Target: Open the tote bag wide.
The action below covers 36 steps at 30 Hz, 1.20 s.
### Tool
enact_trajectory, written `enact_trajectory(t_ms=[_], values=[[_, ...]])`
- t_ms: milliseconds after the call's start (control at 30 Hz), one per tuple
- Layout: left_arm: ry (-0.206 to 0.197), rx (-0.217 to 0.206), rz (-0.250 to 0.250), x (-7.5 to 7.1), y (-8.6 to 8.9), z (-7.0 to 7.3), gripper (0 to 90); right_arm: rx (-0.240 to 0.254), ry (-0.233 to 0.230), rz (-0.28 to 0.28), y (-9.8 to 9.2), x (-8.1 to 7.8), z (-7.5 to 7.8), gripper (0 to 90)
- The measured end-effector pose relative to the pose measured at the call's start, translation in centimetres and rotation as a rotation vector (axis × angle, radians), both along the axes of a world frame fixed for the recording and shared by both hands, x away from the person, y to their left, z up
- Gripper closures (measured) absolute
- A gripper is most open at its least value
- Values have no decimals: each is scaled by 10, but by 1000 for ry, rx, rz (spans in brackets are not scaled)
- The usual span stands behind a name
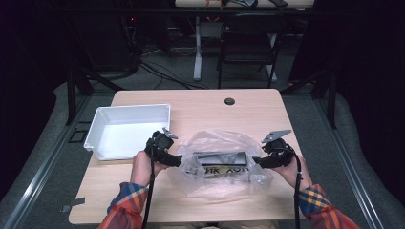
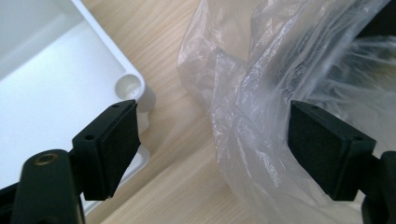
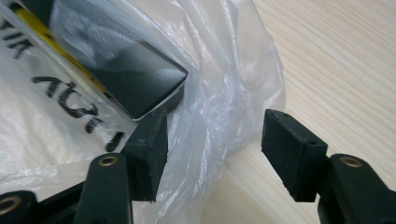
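Observation:
A crumpled clear plastic bag (image 1: 217, 140) lies on the wooden table with a dark flat box (image 1: 219, 159) inside it, black lettering showing through the film. My left gripper (image 1: 177, 161) is at the bag's left edge. In the left gripper view it (image 2: 212, 140) stands open, with loose bag film (image 2: 261, 93) between the jaws and no pad pressing on it. My right gripper (image 1: 255, 161) is at the bag's right edge. It (image 3: 215, 144) is open too, a fold of the bag (image 3: 219, 70) hanging between its jaws, and the box's corner (image 3: 135, 79) sits just beyond the left jaw.
An empty white tray (image 1: 131, 109) stands on the table to the left of the bag, its near corner (image 2: 130, 86) close to my left gripper. A round cable hole (image 1: 229, 101) sits at the table's far edge. A dark chair (image 1: 248, 43) stands behind the table.

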<state>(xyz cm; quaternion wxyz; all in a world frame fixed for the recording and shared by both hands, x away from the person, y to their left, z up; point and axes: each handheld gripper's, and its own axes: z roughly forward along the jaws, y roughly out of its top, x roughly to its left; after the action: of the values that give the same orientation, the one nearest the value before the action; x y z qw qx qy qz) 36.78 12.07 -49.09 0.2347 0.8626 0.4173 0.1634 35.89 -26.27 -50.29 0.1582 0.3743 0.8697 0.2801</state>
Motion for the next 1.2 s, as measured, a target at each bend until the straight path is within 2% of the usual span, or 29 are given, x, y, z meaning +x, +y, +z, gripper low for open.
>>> enact_trajectory(t_ms=[100,133,200,233,300,333,400,500,567,733,867,933,1000,1033,1100,1167,1200], values=[[-6,-42,5,0,4,1,156,30,10,3,-1,-2,2,405],[-6,-42,5,0,4,1,148,30,10,3,-1,-2,2,405],[-9,-85,-6,0,4,3,132,27,16,4,0,-3,2,406],[-12,-100,-9,-1,3,4,119,39,25,8,1,-3,1,410],[-11,-122,-31,-3,-2,8,95,34,34,12,3,-2,-2,411],[-26,-124,-44,-8,-8,12,87,30,47,12,5,-2,-5,411],[-28,-139,-51,-11,-11,14,87,19,48,14,6,-2,-6,410],[-39,-151,-80,-29,-24,18,78,12,50,11,6,-4,-6,410],[-42,-135,-103,-41,-32,19,61,20,48,5,7,-6,-6,411],[-43,-116,-160,-67,-52,15,24,-2,52,-2,6,-10,-8,417],[-44,-91,-185,-78,-63,8,0,-7,60,-9,5,-9,-10,418],[-46,-35,-186,-81,-72,-1,0,-6,62,-18,5,-9,-12,419],[-42,-26,-181,-80,-73,-5,5,-7,67,-15,5,-8,-13,420],[-42,32,-174,-80,-77,-14,4,-9,68,-20,6,-8,-15,424],[-21,65,-185,-79,-78,-20,16,-14,70,-25,6,-7,-17,431],[-20,102,-178,-79,-79,-26,84,-17,75,-30,6,-7,-19,439],[-13,134,-176,-78,-79,-29,133,-20,73,-35,6,-6,-20,449]])
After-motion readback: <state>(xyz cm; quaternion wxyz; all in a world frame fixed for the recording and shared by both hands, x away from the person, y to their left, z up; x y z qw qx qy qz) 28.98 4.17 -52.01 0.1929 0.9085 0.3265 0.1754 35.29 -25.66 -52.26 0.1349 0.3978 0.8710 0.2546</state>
